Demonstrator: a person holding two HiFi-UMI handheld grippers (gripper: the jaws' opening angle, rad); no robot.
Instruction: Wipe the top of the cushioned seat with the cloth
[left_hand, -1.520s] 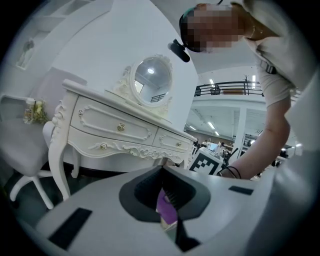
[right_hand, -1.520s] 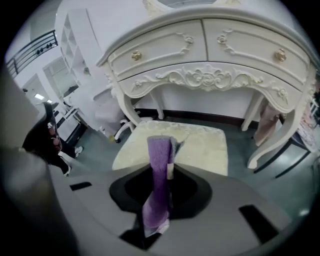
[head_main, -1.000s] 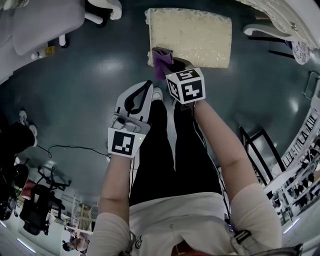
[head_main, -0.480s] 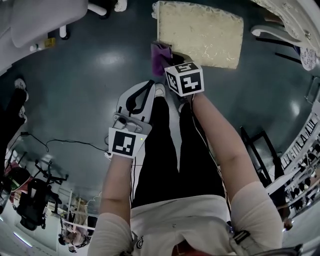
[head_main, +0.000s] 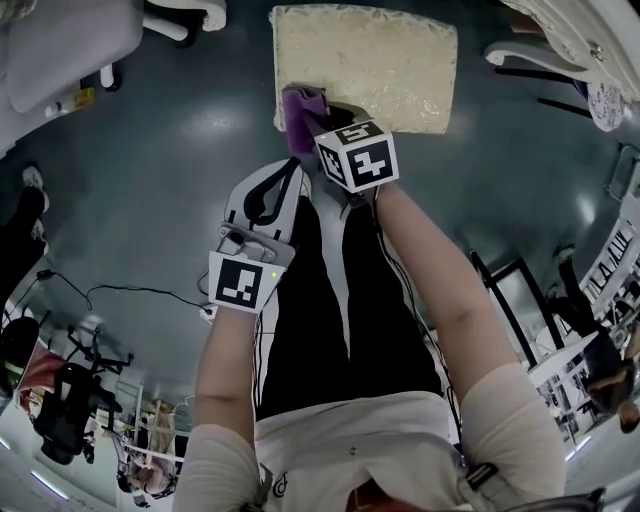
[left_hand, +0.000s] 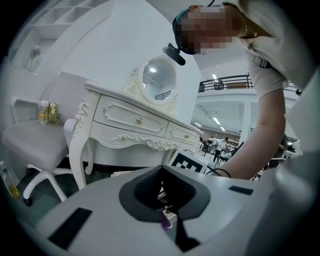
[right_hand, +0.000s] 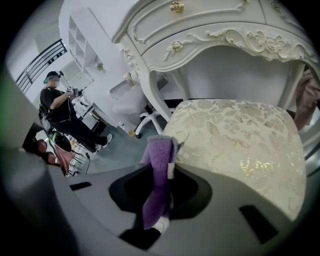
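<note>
The cushioned seat is cream with a gold leaf pattern and stands on the floor ahead of me. My right gripper is shut on a purple cloth, which stands up between its jaws. The cloth lies at the seat's near left corner, touching the edge. My left gripper hangs lower and to the left, over my leg, away from the seat. Its jaws meet with nothing held.
A white carved dressing table with a round mirror stands behind the seat. A white swivel chair is at the far left. A cable runs over the dark floor. A person stands far off to the left.
The right gripper with the cloth stays at the seat's near left corner, sliding slightly toward the left edge and back. The head view has shifted a little. The left gripper has hardly moved.
</note>
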